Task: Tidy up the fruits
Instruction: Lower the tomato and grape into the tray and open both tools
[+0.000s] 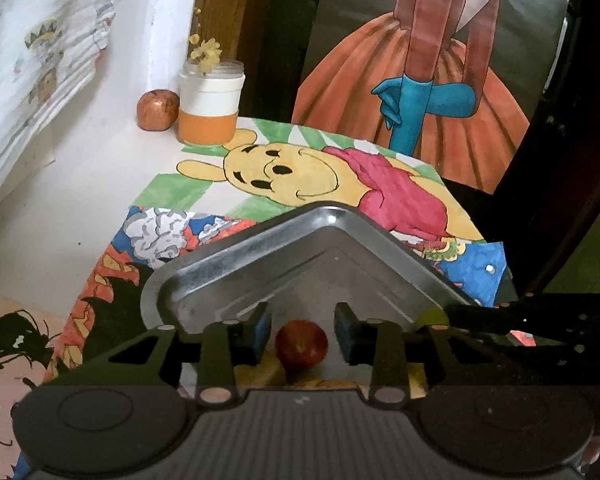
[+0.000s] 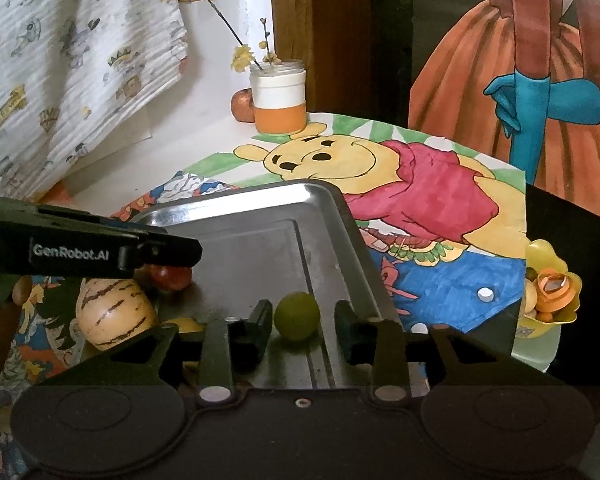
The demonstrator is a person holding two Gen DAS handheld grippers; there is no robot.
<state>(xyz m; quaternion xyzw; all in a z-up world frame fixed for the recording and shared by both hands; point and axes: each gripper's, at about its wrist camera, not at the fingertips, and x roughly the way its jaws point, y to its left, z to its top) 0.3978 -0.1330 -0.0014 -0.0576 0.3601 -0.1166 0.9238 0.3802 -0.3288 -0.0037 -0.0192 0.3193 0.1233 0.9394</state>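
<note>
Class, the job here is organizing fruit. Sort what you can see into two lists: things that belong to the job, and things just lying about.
Part of the job:
- small red round fruit
- small green round fruit
- cream fruit with dark stripes
- shiny metal tray
- left gripper, right gripper

Just lying about:
- white and orange jar holding a yellow-flowered twig
- coloured bear drawing
- printed cloth

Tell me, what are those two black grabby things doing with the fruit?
A person holds two tools and is sorting fruit onto a metal tray. The left tool is open around a small red fruit; the right tool is open around a green fruit lying on the tray. Neither is squeezed. A striped yellow fruit waits beside the tray.
</note>
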